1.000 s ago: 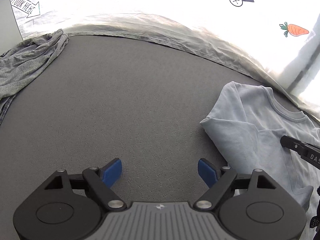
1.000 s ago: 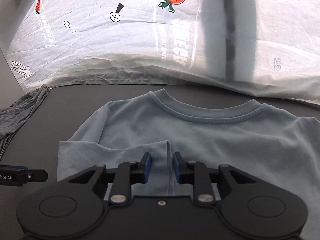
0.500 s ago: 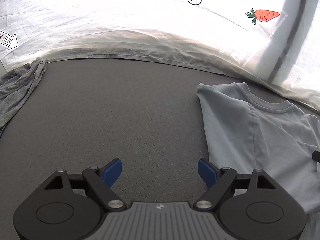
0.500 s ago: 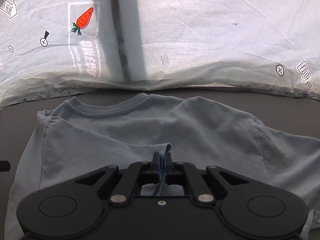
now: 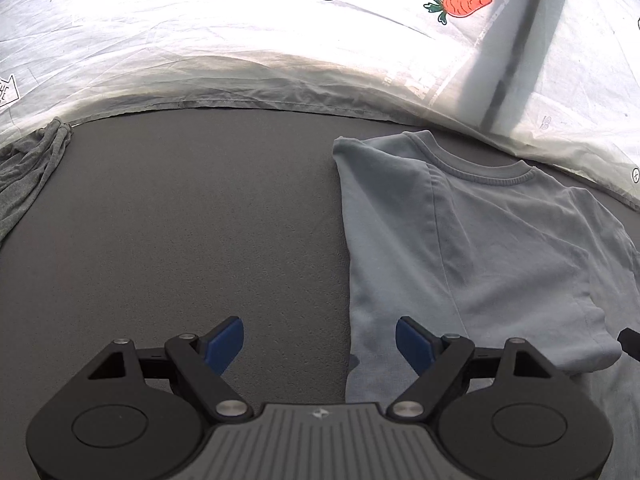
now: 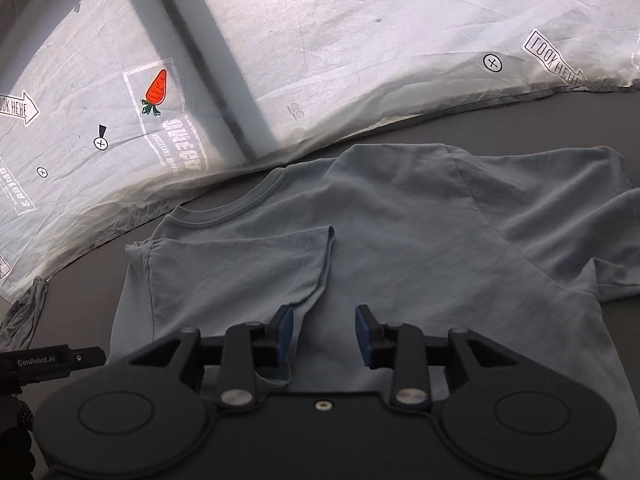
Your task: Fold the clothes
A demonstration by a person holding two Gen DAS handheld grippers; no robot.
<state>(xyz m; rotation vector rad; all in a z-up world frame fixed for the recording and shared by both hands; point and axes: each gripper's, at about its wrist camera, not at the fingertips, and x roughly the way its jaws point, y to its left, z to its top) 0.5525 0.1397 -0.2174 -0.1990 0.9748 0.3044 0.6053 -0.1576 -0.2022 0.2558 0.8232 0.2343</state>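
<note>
Where visible: two garments (image 5: 480, 240), two grippers (image 6: 324, 332).

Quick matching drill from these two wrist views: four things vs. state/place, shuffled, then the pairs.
Things:
1. light blue T-shirt
2. grey garment
3. left tongs
4. right tongs

States:
A. bunched at the mat's far left edge
B. wide open, straddling the shirt's side edge, nothing gripped
C. spread on the dark mat, one sleeve folded inward
D. jaws opening over the folded sleeve's hem, not pinching it

Pairs: 1-C, 2-A, 3-B, 4-D
</note>
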